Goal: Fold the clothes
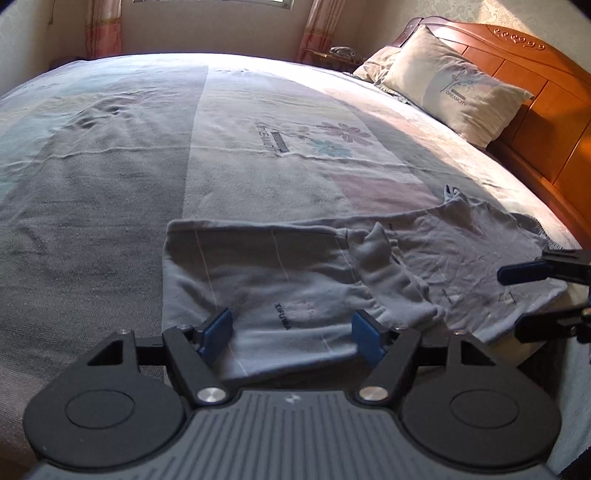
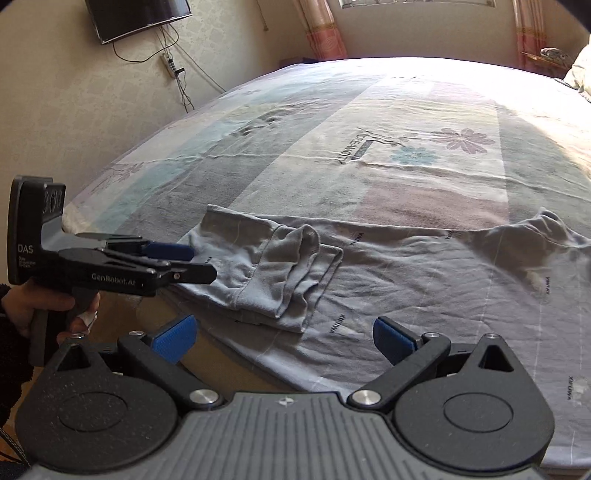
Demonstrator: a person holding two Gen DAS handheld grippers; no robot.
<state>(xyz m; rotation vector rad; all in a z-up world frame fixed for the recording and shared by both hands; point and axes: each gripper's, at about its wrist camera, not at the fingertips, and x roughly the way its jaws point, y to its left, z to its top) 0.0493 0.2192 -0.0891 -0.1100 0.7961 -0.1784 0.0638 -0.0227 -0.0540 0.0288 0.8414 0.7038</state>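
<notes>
the pale grey-blue garment (image 1: pixel 295 280) lies spread along the near edge of the bed (image 1: pixel 147 166), and both tools hang over that edge. the left tool (image 1: pixel 291 330) has its blue pads wide apart with the garment's near hem lying between and just beyond them, nothing pinched. the right tool (image 2: pixel 284 338) likewise stands with its fingers spread, above the hem of the same cloth, gripping nothing. in the right wrist view the left tool (image 2: pixel 199 264) appears side-on at the garment's left end, held by a hand (image 2: pixel 55 306) in a dark fuzzy sleeve; in the left wrist view the right tool (image 1: pixel 511 299) pokes in from the right edge over the cloth's far end. a folded-over sleeve (image 2: pixel 284 273) sits bunched on the garment's body, its cuff standing up in soft ridges, and the collar end (image 1: pixel 456 195) is rumpled toward the headboard side. the fabric looks thin and knitted, with faint pale lines and small printed words. the bedsheet is a flat patchwork of grey, teal and mauve blocks with printed flowers (image 1: pixel 340 134), lightly creased. a cream pillow (image 1: pixel 450 81) leans on the orange wooden headboard (image 1: pixel 535 85). pink curtains (image 2: pixel 321 29) flank a bright window, and a dark screen (image 2: pixel 136 14) with trailing cables hangs on the patterned wall.
</notes>
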